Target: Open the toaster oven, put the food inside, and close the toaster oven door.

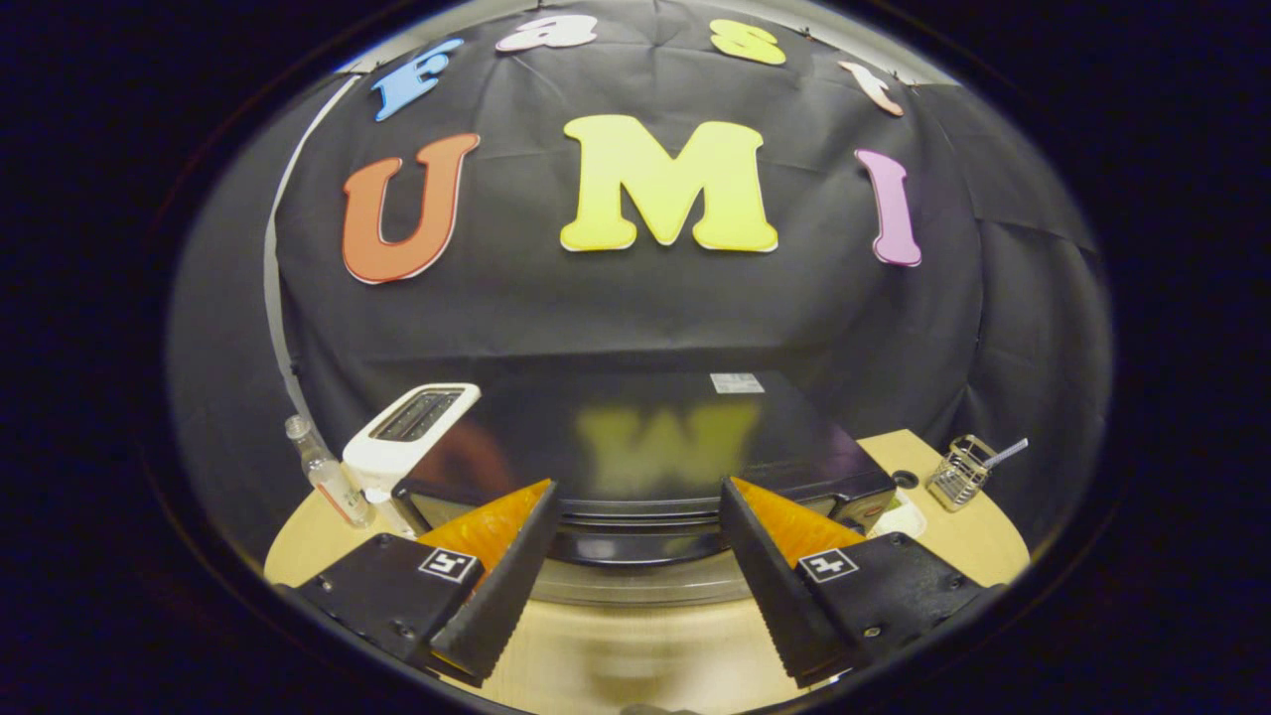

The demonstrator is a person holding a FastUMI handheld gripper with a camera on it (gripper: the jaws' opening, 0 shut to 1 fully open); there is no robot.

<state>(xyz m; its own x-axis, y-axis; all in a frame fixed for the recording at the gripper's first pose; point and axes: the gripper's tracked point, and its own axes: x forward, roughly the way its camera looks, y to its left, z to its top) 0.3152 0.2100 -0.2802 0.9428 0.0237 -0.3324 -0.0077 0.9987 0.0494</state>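
The toaster oven (645, 437) is a black box with a glossy top, standing on a wooden table (616, 655) right in front of me. Its door is shut. The dark door handle (635, 544) runs along the upper front edge, with the glass door (635, 588) just under it. My gripper (635, 487) is open and held above the oven's front edge. The handle lies between the two fingers, and neither finger presses on it. A white dish edge (902, 518) peeks out at the oven's right front corner; what is on it is hidden.
A white slot toaster (412, 437) stands against the oven's left side, with a small clear bottle (323, 477) further left. A wire basket (958, 475) holding a utensil sits on the table to the right. The black cloth wall hangs close behind.
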